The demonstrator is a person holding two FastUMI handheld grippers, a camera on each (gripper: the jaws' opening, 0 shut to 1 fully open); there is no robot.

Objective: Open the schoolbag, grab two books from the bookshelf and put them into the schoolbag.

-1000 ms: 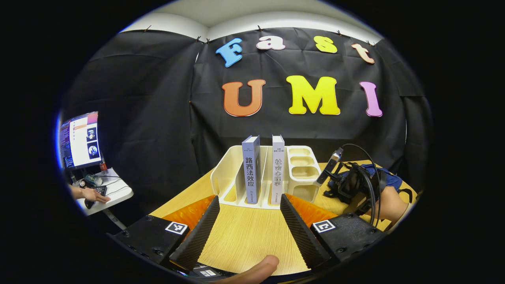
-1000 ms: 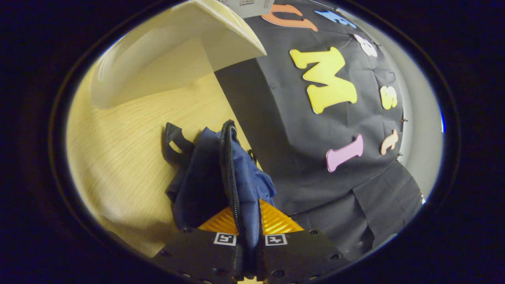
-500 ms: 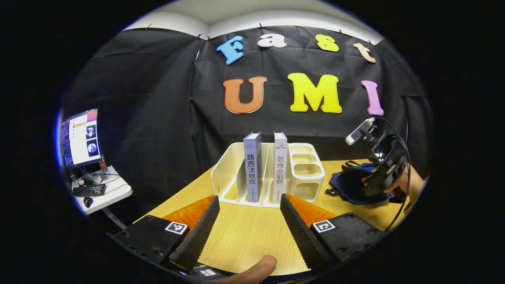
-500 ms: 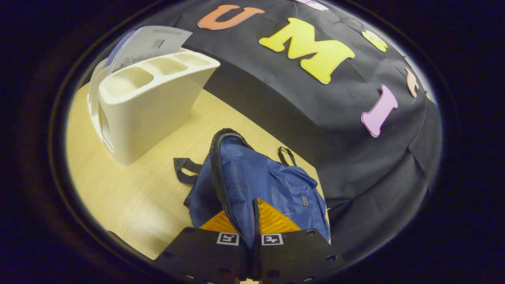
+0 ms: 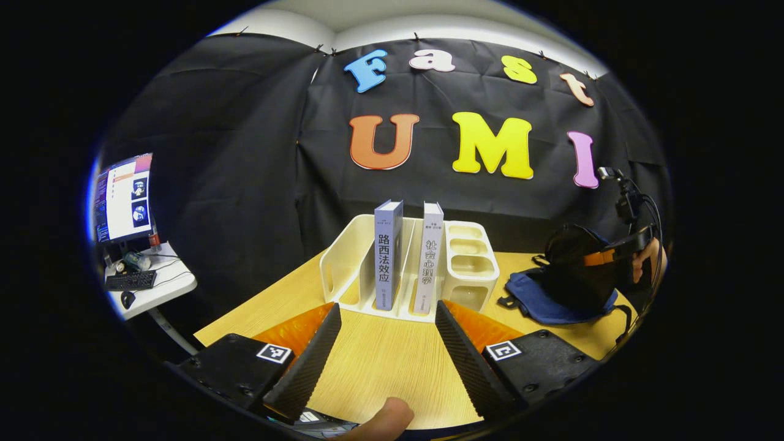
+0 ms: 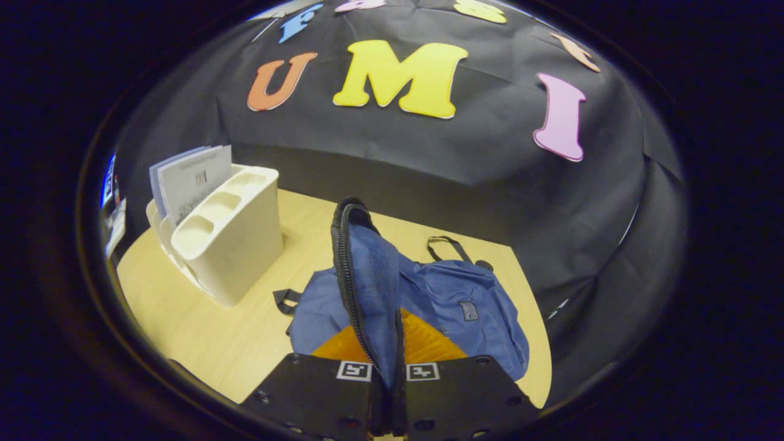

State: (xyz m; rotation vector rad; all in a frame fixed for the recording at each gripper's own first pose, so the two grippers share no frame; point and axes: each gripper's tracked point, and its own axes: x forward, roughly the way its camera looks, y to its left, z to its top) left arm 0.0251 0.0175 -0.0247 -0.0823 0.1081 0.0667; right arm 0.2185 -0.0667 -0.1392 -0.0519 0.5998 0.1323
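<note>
In the left gripper view, your left gripper (image 5: pixel 380 343) hovers over the wooden surface (image 5: pixel 380 367) with its jaws released and spread wide. Two books (image 5: pixel 387 254) stand upright in the cream bookshelf (image 5: pixel 343 269) just ahead, and the blue schoolbag (image 5: pixel 554 294) lies to its right. In the right gripper view, your right gripper (image 6: pixel 387 367) has its jaws clenched on the schoolbag's zippered flap (image 6: pixel 361 275), holding it raised above the bag beside the bookshelf (image 6: pixel 233 233)
</note>
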